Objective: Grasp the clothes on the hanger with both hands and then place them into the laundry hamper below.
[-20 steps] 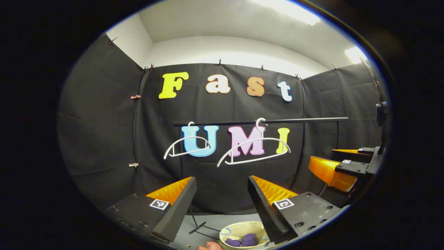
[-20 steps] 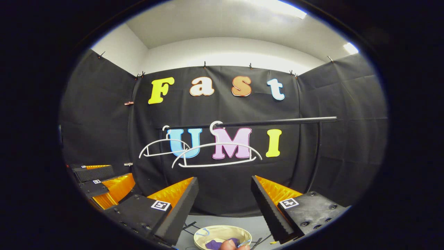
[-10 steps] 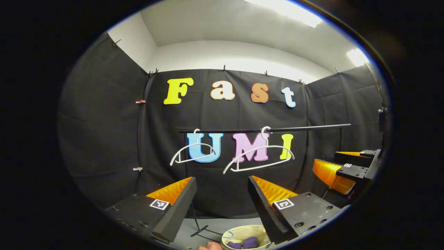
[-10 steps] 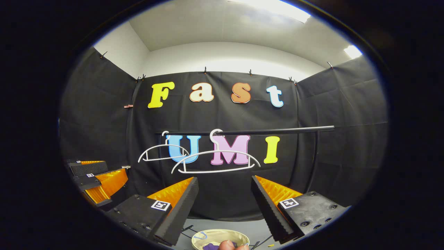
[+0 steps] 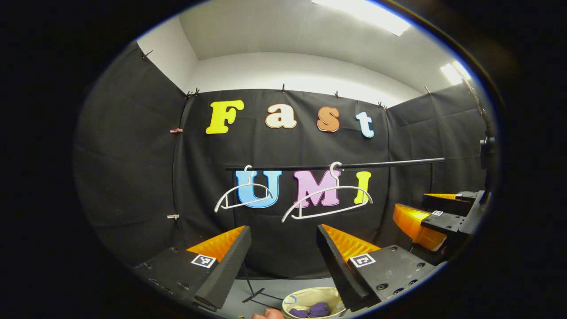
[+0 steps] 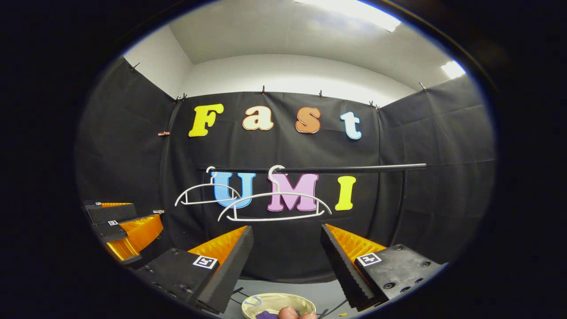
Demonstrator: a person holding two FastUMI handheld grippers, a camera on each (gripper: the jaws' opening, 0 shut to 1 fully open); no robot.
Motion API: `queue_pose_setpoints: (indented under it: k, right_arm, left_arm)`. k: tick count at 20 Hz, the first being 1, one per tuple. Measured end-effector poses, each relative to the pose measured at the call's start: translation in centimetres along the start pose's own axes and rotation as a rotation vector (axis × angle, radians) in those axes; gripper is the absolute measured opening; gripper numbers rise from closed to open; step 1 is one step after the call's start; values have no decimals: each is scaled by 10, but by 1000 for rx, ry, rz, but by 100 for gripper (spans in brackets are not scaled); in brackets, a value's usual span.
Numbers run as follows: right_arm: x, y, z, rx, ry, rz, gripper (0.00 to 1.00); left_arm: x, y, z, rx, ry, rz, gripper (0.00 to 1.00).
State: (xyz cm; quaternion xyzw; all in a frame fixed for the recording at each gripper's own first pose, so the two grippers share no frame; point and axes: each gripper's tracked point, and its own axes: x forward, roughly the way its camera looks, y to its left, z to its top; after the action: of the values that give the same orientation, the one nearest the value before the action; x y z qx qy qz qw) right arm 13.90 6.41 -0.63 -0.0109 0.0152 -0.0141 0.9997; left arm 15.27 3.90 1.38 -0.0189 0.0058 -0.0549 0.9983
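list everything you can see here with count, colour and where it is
rail: 1, black, running across the back wall
hangers: 2, white, bare, hooked on the rail side by side
hamper: 1, cream, on the floor below the rail
clothes: purple heap, count unclear, inside the hamper
floor: grey, under the rail stand
left tongs: 1, open, holding nothing
right tongs: 1, open, holding nothing
fingertip: 1, at the bottom edge of the left gripper view

Grey floor [image 5: 270,285], cream laundry hamper [image 5: 305,297], black rack base [image 5: 254,294]
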Motion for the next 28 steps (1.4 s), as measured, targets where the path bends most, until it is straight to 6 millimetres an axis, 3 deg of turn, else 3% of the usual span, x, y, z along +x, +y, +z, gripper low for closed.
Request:
queue_pose_setpoints:
  k: [28]
  right_arm:
    - [-14, -3, 1, 7, -9, 9, 98]
  left_arm:
    - [-11, -7, 2, 5, -2, -7, 94]
